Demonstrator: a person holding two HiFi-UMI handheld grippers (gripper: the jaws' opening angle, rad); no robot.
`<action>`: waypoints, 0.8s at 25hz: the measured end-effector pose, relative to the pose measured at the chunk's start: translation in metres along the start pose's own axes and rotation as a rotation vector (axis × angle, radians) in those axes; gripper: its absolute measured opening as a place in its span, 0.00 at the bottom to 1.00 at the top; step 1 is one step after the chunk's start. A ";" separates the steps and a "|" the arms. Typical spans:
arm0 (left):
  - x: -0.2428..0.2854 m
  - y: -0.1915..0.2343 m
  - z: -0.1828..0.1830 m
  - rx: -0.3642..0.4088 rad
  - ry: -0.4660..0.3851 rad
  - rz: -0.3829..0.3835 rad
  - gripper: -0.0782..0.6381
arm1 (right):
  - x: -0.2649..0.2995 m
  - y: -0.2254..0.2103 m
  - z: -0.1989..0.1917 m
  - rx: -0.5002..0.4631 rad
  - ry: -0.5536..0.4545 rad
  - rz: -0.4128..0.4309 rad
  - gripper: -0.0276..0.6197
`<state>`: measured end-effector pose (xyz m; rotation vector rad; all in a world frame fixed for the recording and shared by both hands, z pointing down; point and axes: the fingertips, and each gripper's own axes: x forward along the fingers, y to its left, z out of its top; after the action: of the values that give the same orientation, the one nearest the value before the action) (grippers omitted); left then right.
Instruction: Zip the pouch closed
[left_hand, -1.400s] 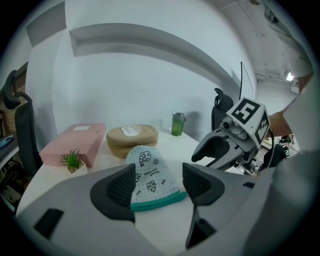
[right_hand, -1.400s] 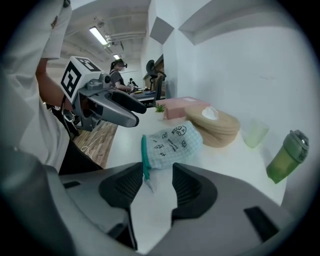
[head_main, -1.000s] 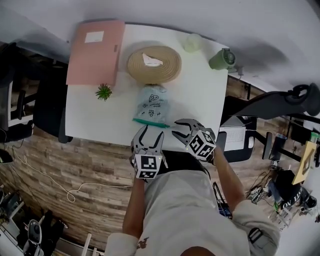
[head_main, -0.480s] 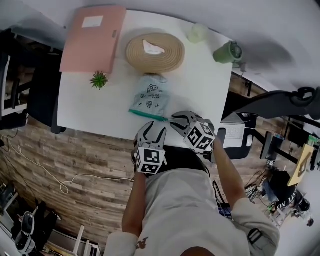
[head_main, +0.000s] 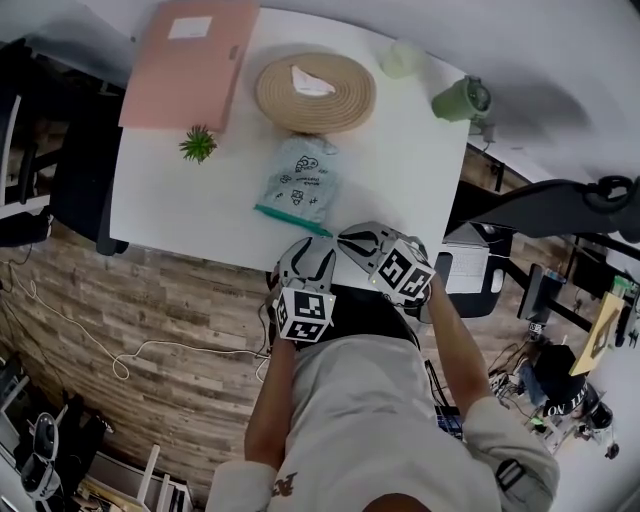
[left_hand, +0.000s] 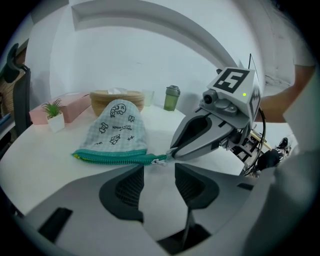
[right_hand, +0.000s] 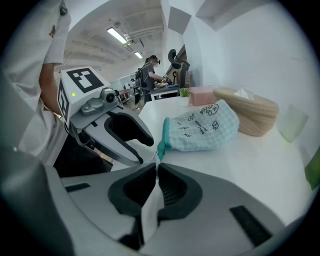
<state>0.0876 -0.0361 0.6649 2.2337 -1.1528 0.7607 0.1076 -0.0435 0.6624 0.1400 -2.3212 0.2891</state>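
Two grippers meet at the near edge of the white table (head_main: 400, 160), where we find the checked pouch (head_main: 298, 180) lying flat with its teal zipper (left_hand: 117, 158) turned toward the person. The pouch lies just in front of the round woven basket (head_main: 315, 95), near the small potted plant (head_main: 198, 145), the pink folder (head_main: 185, 65) and the green cup (head_main: 462, 100). Set against the moment a second ago, we see the pouch where it lay then, but both grippers have changed. The right gripper (right_hand: 156, 172) then stood with its jaws apart beside the pouch's corner. Now they have come together on the right end of the zipper, right by its small metal pull (left_hand: 159, 161), and from the left gripper view we watch its tip pinching that end. The left gripper (left_hand: 159, 172) has come down and nearer to the pouch, and its jaws, wider before, are closing. They are still apart, with only bare table between them and the zipper lying just ahead of their tips. From the head view, the two grippers sit side by side, almost touching, at the pouch's near right corner.
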 end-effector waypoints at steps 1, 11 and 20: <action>0.000 0.001 -0.001 0.000 0.000 0.005 0.37 | 0.000 0.001 0.002 0.005 -0.009 0.005 0.07; 0.003 0.006 -0.002 0.006 0.001 0.030 0.34 | 0.001 0.013 0.012 0.034 -0.060 0.038 0.07; 0.007 0.017 -0.007 0.028 0.042 0.063 0.27 | 0.003 0.012 0.011 0.040 -0.057 0.035 0.07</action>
<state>0.0745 -0.0441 0.6781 2.2024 -1.2042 0.8496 0.0960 -0.0345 0.6549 0.1298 -2.3766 0.3538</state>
